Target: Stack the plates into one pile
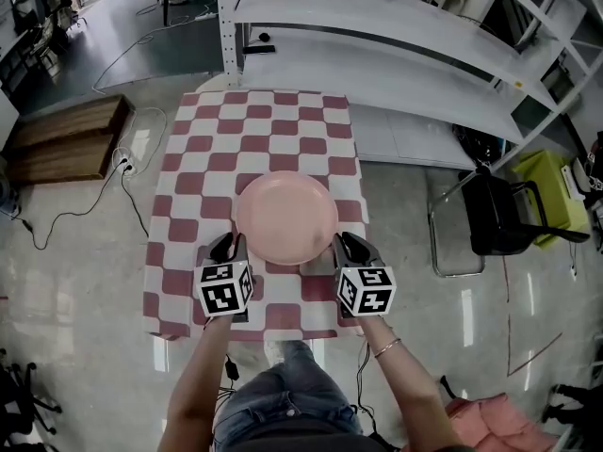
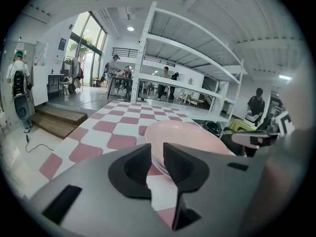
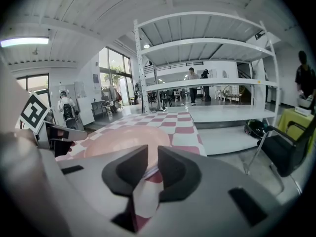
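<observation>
A red-and-white checked table [image 1: 254, 130] stands before white shelving [image 1: 377, 26]; black chair [image 1: 499, 215] off its right edge, wooden steps [image 1: 66, 139] off its left.

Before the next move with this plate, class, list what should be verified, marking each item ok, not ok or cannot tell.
1. Left tool closed on the near-left rim of the pink plate: ok.
2. Right tool closed on the near-right rim: ok.
3. The two tools sit level with each other on either side of the plate: ok.
4. Plate lies wholly over the checkered table, not past an edge: ok.
5. A second plate or pile in view to stack with: not ok, only this one shows.
6. Whether this is one plate or several already nested: cannot tell.
</observation>
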`<state>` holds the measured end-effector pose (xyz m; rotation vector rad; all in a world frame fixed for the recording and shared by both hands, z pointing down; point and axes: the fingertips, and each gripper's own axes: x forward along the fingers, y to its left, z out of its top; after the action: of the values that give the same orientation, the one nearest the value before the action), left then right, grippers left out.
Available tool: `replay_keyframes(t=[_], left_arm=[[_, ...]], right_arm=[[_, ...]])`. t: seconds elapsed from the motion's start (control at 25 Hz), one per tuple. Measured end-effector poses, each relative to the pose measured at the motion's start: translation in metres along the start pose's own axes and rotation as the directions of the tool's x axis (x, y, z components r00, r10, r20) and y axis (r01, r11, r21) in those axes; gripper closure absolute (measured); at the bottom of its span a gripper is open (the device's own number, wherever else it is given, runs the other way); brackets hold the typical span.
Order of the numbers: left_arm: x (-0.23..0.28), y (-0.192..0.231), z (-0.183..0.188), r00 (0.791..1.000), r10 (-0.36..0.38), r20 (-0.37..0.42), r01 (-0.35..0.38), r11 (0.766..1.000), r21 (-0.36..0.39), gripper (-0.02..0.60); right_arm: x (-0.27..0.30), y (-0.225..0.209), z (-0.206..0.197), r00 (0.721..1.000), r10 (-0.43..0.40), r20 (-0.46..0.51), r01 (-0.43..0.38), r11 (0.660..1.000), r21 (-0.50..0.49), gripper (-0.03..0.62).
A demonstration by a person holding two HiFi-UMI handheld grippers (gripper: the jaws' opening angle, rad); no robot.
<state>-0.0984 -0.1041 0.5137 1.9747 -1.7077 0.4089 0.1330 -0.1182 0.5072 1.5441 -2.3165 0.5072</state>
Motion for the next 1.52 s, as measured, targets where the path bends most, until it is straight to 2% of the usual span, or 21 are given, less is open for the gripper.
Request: replay_keyframes(t=[0.52, 1.12, 1.36, 1.52], left_arm=[[-0.049, -0.02, 0.014, 0.995, -0.05, 0.089, 0.045, 0.997, 0.059, 0.56], [-0.116, -0.041, 0.024, 0.977, -0.12, 0.177, 0.11, 0.992, 0.066, 0.566], [-0.138, -0.05, 0.03, 0.966, -0.13, 0.221, 0.107, 0.988, 0.113, 0.566], [-0.15, -0.053, 0.033, 0.959, -0.14, 0.245, 0.116, 0.987, 0.111, 0.566]], right_arm=[[-0.055, 0.024, 0.028, 0.992, 0.034, 0.124, -0.032, 0.999, -0.018, 0.572], [-0.135, 0.046, 0.057, 0.959, 0.042, 0.281, -0.033, 0.999, -0.036, 0.583], [-0.157, 0.054, 0.065, 0.945, 0.057, 0.322, -0.046, 0.998, -0.042, 0.585], [-0.167, 0.062, 0.068, 0.936, 0.072, 0.344, -0.053, 0.997, -0.063, 0.586]])
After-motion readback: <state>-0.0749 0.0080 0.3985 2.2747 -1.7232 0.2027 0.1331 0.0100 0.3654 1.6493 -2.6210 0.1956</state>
